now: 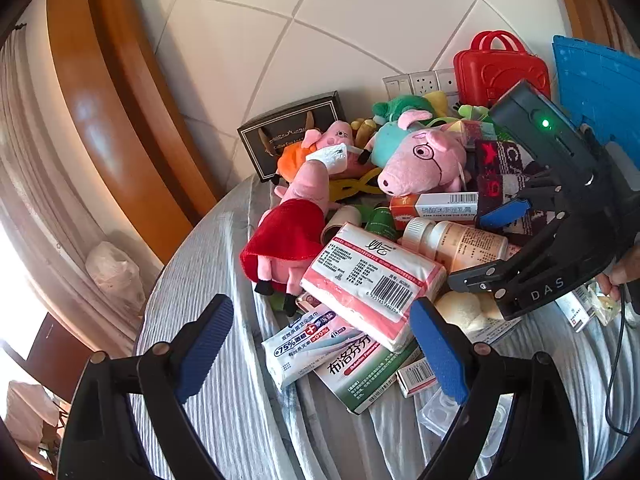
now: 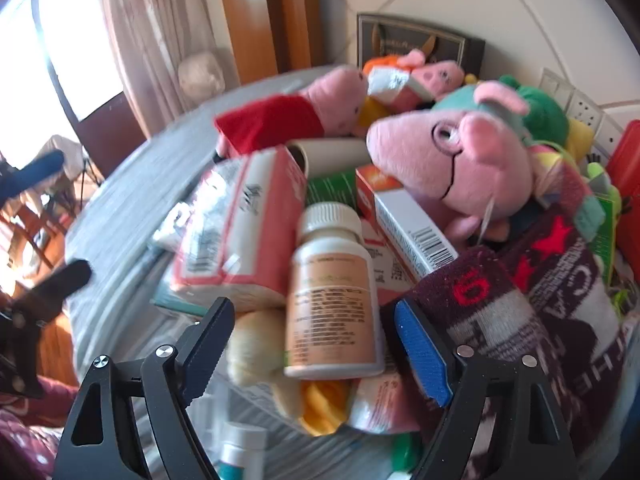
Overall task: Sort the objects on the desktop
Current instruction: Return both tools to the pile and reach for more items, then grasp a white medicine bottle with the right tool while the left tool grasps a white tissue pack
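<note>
Ribbed blue pads line your right gripper (image 2: pixel 310 344), and its jaws stand apart around a smooth, cylindrical bottle (image 2: pixel 334 296) with a white cap and tan label; neither pad presses it. No earlier view is here to compare. The bottle lies on the heap beside a glossy pink tissue pack (image 2: pixel 236 232) and a rectangular carton (image 2: pixel 412 220) with a barcode. Right of the pad lies a fuzzy maroon knit (image 2: pixel 520 312) with red stars. Behind sits a plush pink pig (image 2: pixel 460 160) with stitched glasses. Your left gripper (image 1: pixel 320 354) also stands apart, holding nothing, low over the ribbed grey cloth (image 1: pixel 224 420) at the heap's near edge, just before a crinkly wipes packet (image 1: pixel 308 344). A hard red case (image 1: pixel 500 68) stands against the tiled wall.
</note>
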Demonstrator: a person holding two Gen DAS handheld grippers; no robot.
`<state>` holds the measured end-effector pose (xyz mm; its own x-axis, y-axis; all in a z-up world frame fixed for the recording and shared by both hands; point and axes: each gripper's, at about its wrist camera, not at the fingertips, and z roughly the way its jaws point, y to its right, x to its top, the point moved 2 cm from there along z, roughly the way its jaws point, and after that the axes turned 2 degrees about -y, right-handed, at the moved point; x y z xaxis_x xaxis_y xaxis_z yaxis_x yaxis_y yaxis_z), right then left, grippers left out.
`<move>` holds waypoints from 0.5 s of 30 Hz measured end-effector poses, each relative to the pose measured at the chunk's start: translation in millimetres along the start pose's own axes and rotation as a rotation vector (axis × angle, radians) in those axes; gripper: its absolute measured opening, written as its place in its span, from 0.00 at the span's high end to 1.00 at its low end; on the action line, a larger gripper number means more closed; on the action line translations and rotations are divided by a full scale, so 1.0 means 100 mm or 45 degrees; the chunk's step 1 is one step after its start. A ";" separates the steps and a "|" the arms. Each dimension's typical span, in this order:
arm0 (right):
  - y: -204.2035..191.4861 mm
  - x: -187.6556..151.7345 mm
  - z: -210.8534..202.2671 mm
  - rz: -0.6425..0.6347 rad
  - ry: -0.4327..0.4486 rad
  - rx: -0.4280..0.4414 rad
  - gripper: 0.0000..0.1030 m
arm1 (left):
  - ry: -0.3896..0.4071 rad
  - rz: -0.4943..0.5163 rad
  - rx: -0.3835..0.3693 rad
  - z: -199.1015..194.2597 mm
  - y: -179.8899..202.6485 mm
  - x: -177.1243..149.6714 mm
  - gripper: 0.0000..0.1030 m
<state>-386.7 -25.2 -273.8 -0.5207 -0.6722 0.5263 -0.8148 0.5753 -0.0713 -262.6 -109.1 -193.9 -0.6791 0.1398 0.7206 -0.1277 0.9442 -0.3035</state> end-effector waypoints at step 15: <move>0.11 -0.19 0.14 -0.075 -0.082 -0.008 0.50 | -0.160 -0.316 -0.021 0.75 -0.17 0.25 0.12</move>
<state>-389.1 -12.6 -297.0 -0.4873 -0.7335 0.4738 -0.8430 0.5367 -0.0361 -331.6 -144.2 -217.3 -0.7127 -0.1334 0.6887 -0.2904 0.9498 -0.1166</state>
